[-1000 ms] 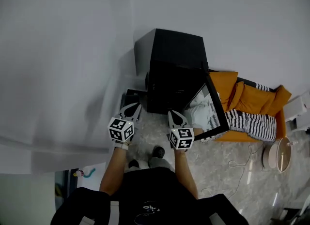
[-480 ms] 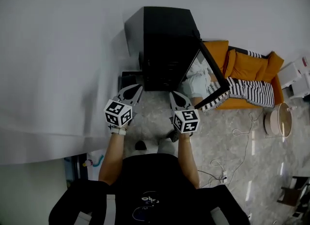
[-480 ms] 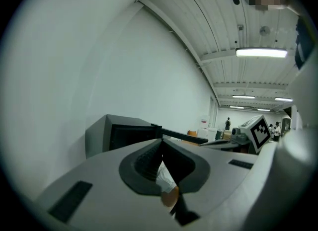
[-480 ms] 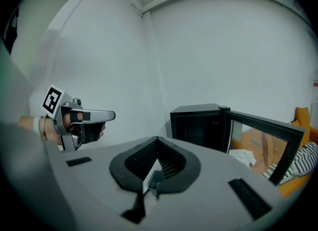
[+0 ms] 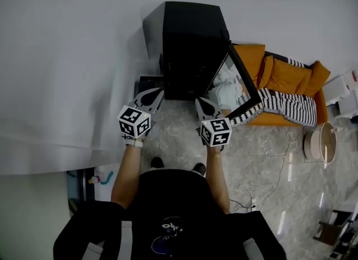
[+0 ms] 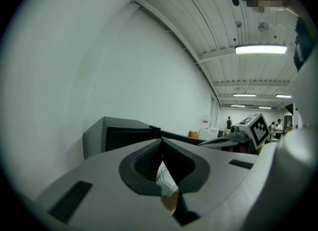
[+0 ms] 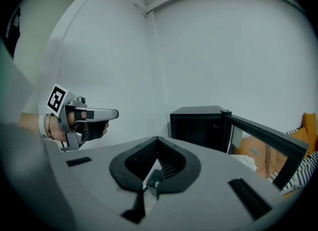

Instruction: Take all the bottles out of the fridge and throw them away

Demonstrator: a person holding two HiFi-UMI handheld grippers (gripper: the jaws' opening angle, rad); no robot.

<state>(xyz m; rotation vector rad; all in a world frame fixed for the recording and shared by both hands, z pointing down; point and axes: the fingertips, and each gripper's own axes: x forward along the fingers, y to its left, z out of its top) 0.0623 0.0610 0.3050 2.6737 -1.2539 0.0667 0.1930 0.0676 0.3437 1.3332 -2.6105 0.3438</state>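
Both grippers: left gripper (image 5: 157, 93), right gripper (image 5: 200, 102) empty, fingers pressed together.
Fridge (image 5: 193, 23): 12 o'clock, door (image 5: 245, 78) open; approach step.
Next: spread fingers, reach inside.

Sofa (image 5: 285, 77) just right of fridge (image 5: 190, 46)

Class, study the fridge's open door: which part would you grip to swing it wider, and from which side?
Grip the fridge door at its free edge, the end farthest from the hinge, where leverage is probably best. Approach head-on from the near side with the right gripper, which is nearer; its shut jaws must open first.
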